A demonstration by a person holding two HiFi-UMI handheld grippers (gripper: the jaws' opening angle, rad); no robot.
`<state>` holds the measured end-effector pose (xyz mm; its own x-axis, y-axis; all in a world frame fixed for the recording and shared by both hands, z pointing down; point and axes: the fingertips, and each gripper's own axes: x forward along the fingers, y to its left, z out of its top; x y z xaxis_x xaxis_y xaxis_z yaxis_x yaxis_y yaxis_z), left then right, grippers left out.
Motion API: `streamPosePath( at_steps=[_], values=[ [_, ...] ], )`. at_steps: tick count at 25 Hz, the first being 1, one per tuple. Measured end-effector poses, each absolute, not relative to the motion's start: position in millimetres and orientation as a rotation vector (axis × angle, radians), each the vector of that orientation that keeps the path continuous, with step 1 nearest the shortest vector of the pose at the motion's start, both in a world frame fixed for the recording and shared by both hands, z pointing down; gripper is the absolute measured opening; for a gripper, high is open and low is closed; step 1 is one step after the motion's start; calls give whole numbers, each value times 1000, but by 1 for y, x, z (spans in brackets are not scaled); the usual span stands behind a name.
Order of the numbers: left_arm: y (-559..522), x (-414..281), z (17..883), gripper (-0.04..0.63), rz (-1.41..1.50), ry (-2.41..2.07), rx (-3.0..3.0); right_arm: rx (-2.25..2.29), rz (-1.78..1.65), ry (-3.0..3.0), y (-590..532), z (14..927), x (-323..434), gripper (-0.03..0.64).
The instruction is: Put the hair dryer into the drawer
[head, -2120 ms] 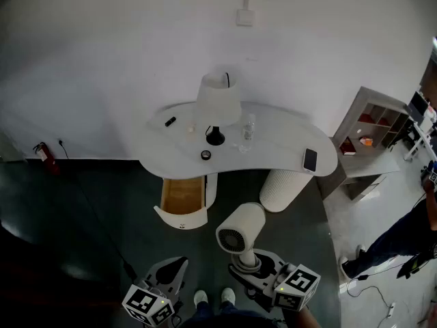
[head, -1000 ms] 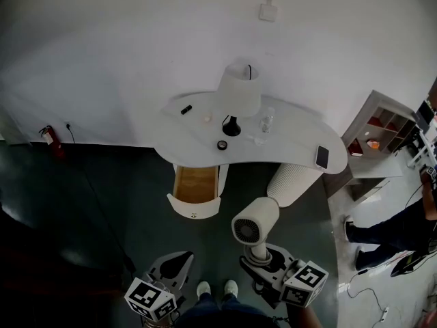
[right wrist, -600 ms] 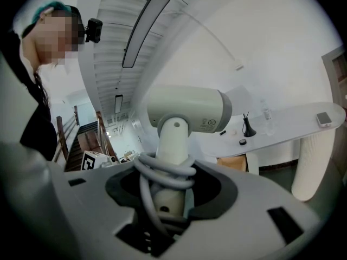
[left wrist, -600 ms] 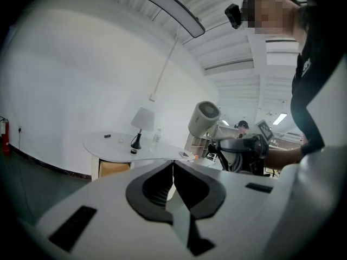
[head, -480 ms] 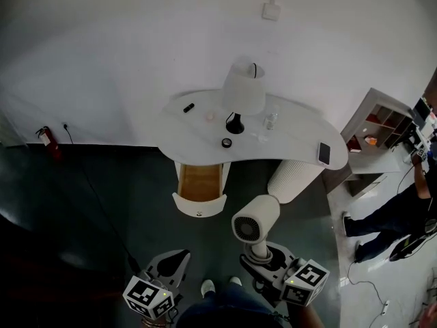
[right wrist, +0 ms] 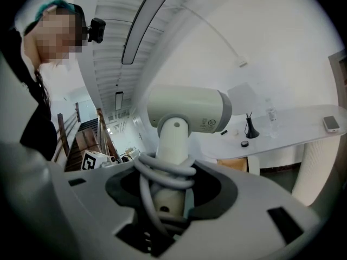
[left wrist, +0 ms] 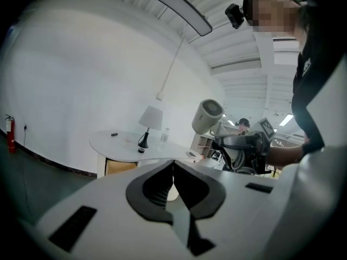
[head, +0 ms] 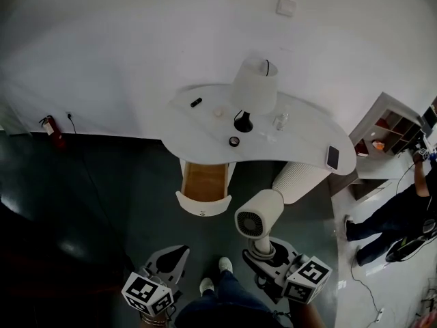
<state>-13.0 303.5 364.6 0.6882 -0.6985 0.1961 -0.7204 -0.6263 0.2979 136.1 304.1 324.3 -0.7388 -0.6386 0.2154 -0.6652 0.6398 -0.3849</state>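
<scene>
**Hair dryer held clear of the open drawer**

The white curved table (head: 300,142) is standing against the wall on a ribbed cylindrical pedestal (head: 300,182). Under its left part the drawer (head: 203,205) is hanging pulled out, its wooden inside showing bare. A white-shaded lamp (head: 255,86) is sitting on the tabletop.

The hair dryer (head: 259,217) is being carried upright above the dark floor, just right of the drawer front and apart from it, not inside. The right gripper (head: 263,251) is clamping the dryer's handle, with the grey cord wound round the handle just above the jaws; its own view shows the pads pressing on both sides. The left gripper (head: 177,251) is pointing toward the drawer from lower left, jaws closed together on nothing.

On the tabletop, a phone (head: 332,157) is lying near the right end, a clear bottle (head: 280,121) is standing beside the lamp, and a tape roll (head: 234,141) is lying in front of the lamp base.
</scene>
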Motion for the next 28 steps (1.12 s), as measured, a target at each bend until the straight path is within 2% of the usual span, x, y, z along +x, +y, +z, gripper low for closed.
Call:
streamPosePath(
  at_steps=[28],
  values=[
    [174, 30, 359, 17, 61, -1297, 2468, 833, 696, -2809, 171, 336, 170, 224]
  ],
)
